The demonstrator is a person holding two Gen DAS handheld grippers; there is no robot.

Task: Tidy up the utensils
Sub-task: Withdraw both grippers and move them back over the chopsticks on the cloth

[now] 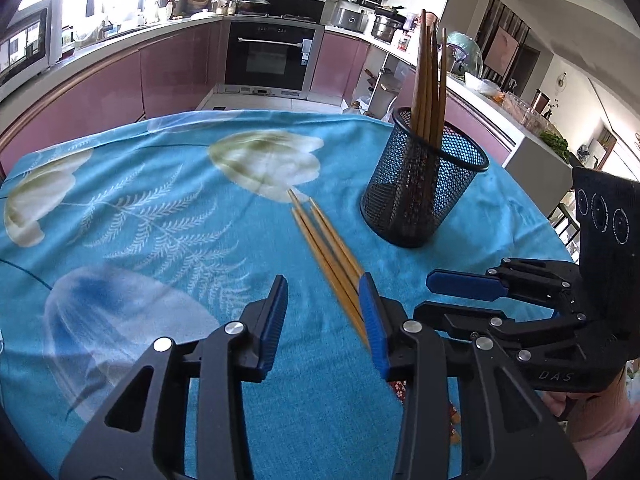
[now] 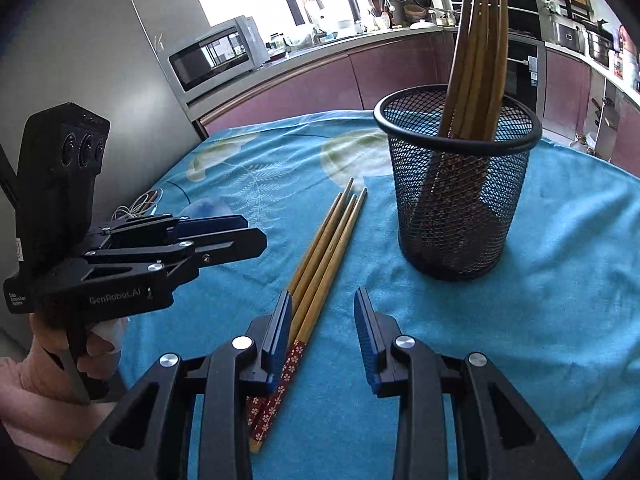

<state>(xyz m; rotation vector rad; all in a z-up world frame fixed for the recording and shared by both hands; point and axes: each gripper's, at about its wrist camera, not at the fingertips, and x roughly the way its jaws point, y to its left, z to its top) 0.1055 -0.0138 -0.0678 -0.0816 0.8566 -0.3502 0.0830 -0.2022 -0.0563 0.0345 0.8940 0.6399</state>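
Observation:
Several bamboo chopsticks (image 1: 324,240) with red patterned handles lie together on the blue flowered tablecloth (image 1: 160,208). A black mesh cup (image 1: 424,192) stands to their right and holds several darker chopsticks upright. My left gripper (image 1: 323,320) is open just over the cloth, with the chopsticks running along the inner face of its right pad (image 1: 372,320). In the right wrist view the same chopsticks (image 2: 328,248) lie against the left pad (image 2: 280,332) of my open right gripper (image 2: 323,334). Neither gripper's pads press on them. The mesh cup (image 2: 460,184) stands ahead to the right.
The right gripper (image 1: 444,300) hovers right of the left one, below the cup; the left gripper (image 2: 248,232) shows at the left, in a person's hand. A coil of white cord (image 2: 136,204) lies by the table's left edge. Kitchen counters, an oven (image 1: 272,56) and a microwave (image 2: 216,56) stand beyond.

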